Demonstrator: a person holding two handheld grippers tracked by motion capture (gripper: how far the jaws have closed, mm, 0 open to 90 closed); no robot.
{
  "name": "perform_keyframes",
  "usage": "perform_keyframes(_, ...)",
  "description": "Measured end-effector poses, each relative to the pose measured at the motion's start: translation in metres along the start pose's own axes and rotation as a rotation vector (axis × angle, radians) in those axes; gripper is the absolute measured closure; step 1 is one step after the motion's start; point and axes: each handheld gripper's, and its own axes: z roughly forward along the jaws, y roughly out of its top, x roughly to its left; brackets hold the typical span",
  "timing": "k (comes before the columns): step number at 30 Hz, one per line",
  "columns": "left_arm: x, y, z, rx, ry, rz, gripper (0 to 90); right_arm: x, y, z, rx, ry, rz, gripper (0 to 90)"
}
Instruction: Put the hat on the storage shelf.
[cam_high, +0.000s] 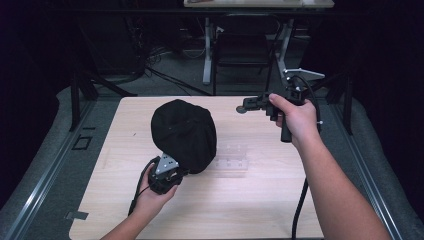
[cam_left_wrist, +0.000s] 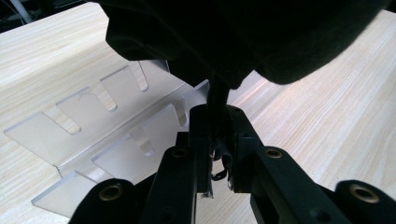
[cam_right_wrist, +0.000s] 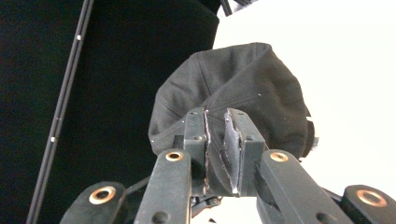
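A black cap (cam_high: 185, 135) hangs over the middle of the wooden table (cam_high: 250, 210), held up from its lower edge. My left gripper (cam_high: 181, 169) comes from below it and is shut on the cap; in the left gripper view (cam_left_wrist: 217, 126) a strip of black fabric is pinched between the jaws under the cap (cam_left_wrist: 233, 37). My right gripper (cam_high: 243, 106) is raised at the back right, points left toward the cap and stays apart from it. Its jaws (cam_right_wrist: 217, 140) stand almost together with nothing between them, the cap (cam_right_wrist: 233, 88) beyond.
A clear acrylic stand (cam_high: 232, 160) with slotted sides lies on the table just right of the cap and right under it in the left gripper view (cam_left_wrist: 93, 121). Behind the table are a desk frame, cables and dark stands.
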Motion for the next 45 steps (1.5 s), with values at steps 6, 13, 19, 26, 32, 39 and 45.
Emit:
perform_keyframes(6, 0.001, -0.002, -0.001, 0.004, 0.009, 0.002, 78.2, -0.001, -0.006, -0.003, 0.009, -0.066, -0.035, 78.1)
perform_keyframes(13, 0.003, -0.008, -0.006, 0.012, 0.021, 0.0, 71.3, -0.002, -0.017, -0.009, 0.029, -0.103, -0.077, 78.0)
perform_keyframes(19, 0.003, -0.015, -0.014, 0.013, 0.048, -0.018, 62.0, -0.005, -0.026, -0.017, 0.014, -0.194, -0.12, 77.8)
perform_keyframes(26, 0.015, -0.025, -0.024, -0.002, 0.066, -0.044, 57.0, -0.013, -0.046, -0.02, 0.002, -0.357, -0.229, 75.0)
perform_keyframes(32, 0.023, -0.035, -0.025, -0.012, 0.074, -0.084, 52.2, -0.027, -0.062, -0.014, 0.02, -0.452, -0.303, 70.0)
perform_keyframes(39, 0.027, -0.04, -0.024, -0.014, 0.065, -0.127, 47.8, -0.047, -0.077, -0.013, 0.031, -0.496, -0.314, 64.5)
perform_keyframes(45, 0.027, -0.043, -0.023, -0.01, 0.059, -0.126, 47.8, -0.062, -0.09, -0.017, 0.017, -0.561, -0.343, 62.1)
